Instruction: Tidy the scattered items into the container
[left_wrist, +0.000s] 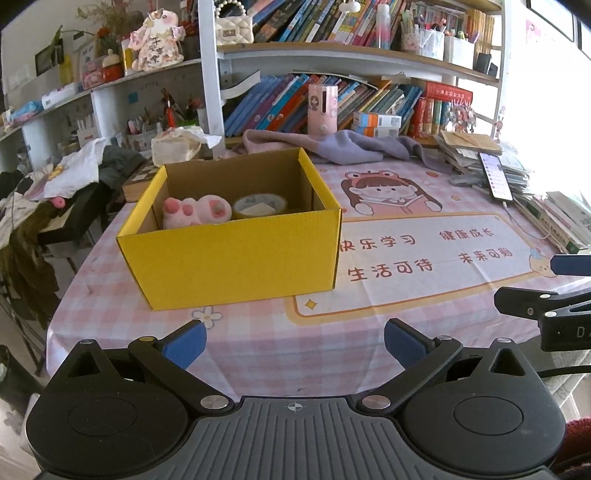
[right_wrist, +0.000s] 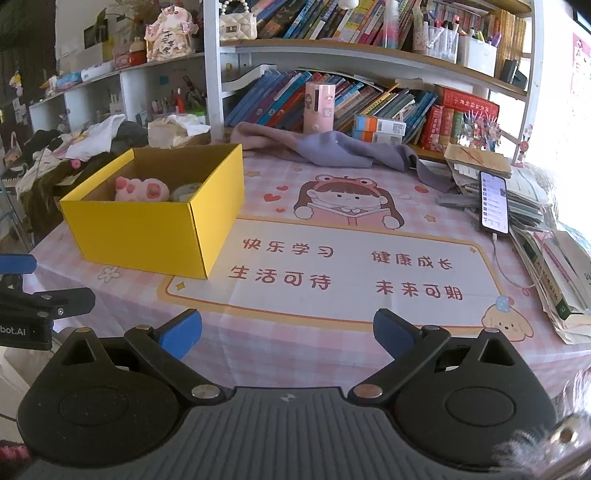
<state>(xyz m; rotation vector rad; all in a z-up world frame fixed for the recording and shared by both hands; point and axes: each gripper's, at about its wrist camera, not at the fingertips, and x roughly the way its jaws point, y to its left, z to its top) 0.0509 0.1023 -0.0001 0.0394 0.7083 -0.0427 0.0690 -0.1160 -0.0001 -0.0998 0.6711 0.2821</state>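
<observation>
Currently both my claws hang spread and empty at the near edge of the table (right_wrist: 424, 236): left claw (left_wrist: 294, 341), right claw (right_wrist: 288, 332). Yellow box (left_wrist: 236, 258) sits left of the printed mat, open top; pink plush toy (left_wrist: 195, 212) and tape roll (left_wrist: 259, 205) already lie inside, side by side. Plush looks soft and light, pinch its middle; tape is stiff, grip across the rim. Box is thin cardboard, likely slides if nudged.

Plush toy (left_wrist: 195, 212), tape roll (left_wrist: 259, 205) inside yellow box (left_wrist: 229, 254)
</observation>
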